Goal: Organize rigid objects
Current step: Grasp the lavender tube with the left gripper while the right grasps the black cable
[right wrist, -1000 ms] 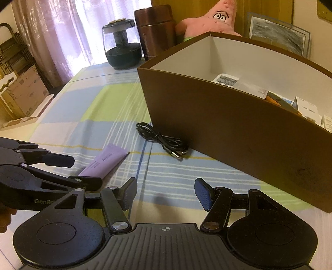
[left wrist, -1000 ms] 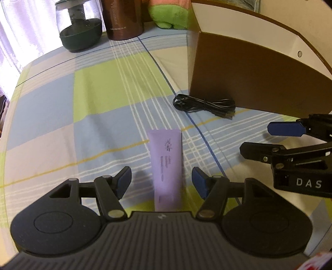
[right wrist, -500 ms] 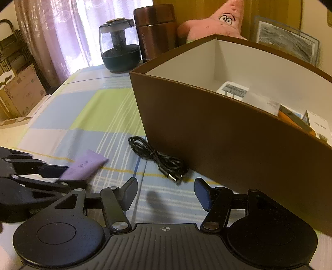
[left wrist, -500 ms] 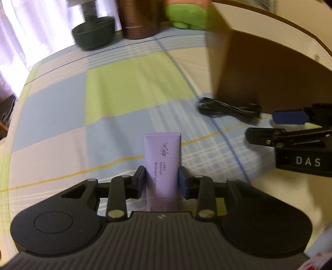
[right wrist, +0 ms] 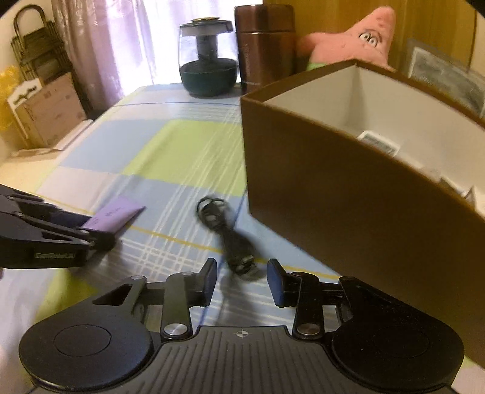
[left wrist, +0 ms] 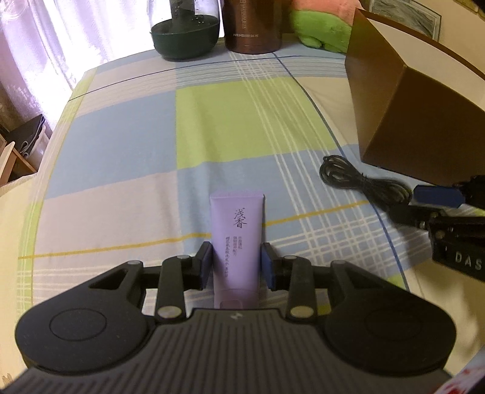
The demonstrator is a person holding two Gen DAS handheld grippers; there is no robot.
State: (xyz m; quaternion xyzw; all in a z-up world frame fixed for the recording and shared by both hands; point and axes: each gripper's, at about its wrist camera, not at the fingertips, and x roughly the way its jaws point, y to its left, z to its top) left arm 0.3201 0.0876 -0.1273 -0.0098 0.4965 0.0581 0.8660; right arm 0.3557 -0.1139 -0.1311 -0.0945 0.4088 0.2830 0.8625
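Note:
A lilac tube point(left wrist: 236, 239) with dark lettering is held between the pads of my left gripper point(left wrist: 236, 266), lifted a little over the checked cloth; it also shows in the right wrist view point(right wrist: 113, 216). A coiled black cable point(left wrist: 360, 181) lies beside the brown box point(left wrist: 424, 121). My right gripper point(right wrist: 242, 278) is open, its jaws on either side of the cable's near end point(right wrist: 239, 257). The brown box point(right wrist: 348, 188) holds several small packages.
A dark glass jar point(left wrist: 185, 30), a brown flask point(left wrist: 251, 27) and a pink and green plush point(right wrist: 351, 39) stand at the table's far edge. Cardboard boxes point(right wrist: 45, 115) sit on the floor to the left.
My left gripper closed on the lilac tube and raised it. My right gripper moved forward and left until its open jaws straddle the cable's end.

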